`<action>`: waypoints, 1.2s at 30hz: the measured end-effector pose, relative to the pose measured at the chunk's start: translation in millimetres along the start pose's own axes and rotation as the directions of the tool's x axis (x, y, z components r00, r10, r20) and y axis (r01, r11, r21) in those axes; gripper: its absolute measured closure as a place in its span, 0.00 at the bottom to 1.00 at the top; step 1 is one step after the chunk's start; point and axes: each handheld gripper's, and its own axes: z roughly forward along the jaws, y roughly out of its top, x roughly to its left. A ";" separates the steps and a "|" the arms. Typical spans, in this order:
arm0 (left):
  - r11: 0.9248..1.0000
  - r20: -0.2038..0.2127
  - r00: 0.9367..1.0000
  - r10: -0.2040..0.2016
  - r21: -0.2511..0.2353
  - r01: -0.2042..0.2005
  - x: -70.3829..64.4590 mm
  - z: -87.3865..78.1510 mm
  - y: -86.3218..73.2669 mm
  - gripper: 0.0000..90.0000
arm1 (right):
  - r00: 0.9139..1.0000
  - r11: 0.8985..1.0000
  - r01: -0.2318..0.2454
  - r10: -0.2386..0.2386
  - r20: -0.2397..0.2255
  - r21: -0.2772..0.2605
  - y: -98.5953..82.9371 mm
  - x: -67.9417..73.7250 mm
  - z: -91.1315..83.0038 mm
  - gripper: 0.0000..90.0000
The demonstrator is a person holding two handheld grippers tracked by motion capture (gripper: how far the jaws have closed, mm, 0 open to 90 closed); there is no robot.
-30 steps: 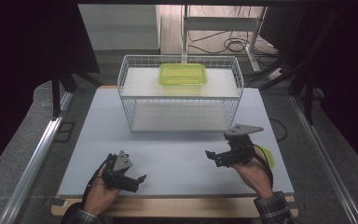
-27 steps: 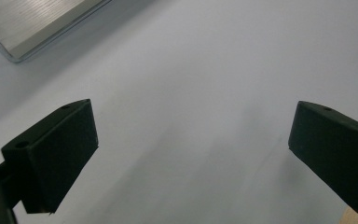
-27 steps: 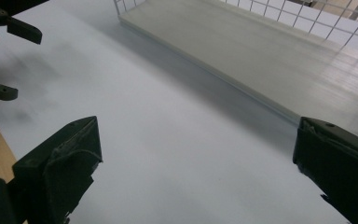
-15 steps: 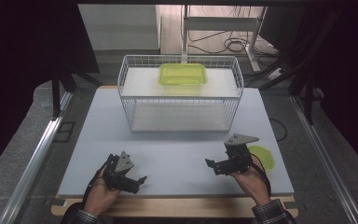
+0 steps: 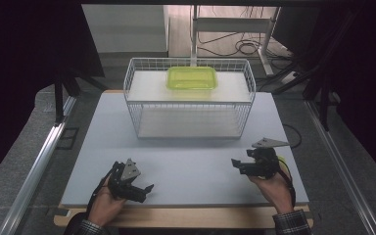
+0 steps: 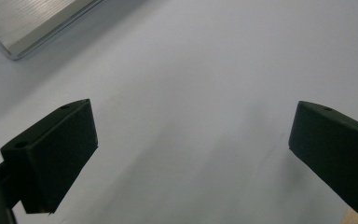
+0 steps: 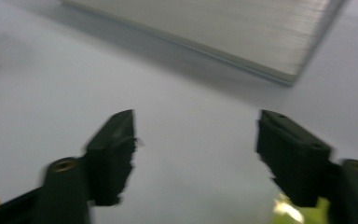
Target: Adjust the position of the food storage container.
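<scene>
A: What step is this?

B: As I read it, the approach. The right tongs (image 5: 239, 164) are spread and empty, low over the table (image 5: 186, 161) at its near right, and a yellow-green lid (image 5: 282, 162) lies just beside them, partly hidden under the hand. The left tongs (image 5: 145, 189), also spread and empty, hang at the near left.

A: And next?

B: Probably turning the right tongs onto the lid's edge. The matching green container (image 5: 192, 77) sits on top of the wire basket (image 5: 188, 105), at the far side.

A: Any writing?

B: None I can read.
</scene>
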 end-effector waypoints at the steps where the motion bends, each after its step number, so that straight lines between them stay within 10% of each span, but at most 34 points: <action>1: 1.000 0.000 1.000 0.000 0.001 0.000 0.1 0.0 0.0 0.01 | 1.000 1.000 -0.013 0.013 0.010 -0.001 -0.8 -4.1 -2.9 0.46; 12: 1.000 -0.008 1.000 0.004 0.012 -0.004 0.0 1.0 -0.4 0.01 | 0.988 0.998 -0.054 0.051 0.144 0.017 -16.8 -44.1 -28.3 0.94; 36: 1.000 -0.017 1.000 0.013 0.026 -0.012 -0.3 1.8 -0.9 0.01 | 0.936 0.984 -0.173 0.151 0.318 0.040 -54.9 -96.0 -54.5 0.99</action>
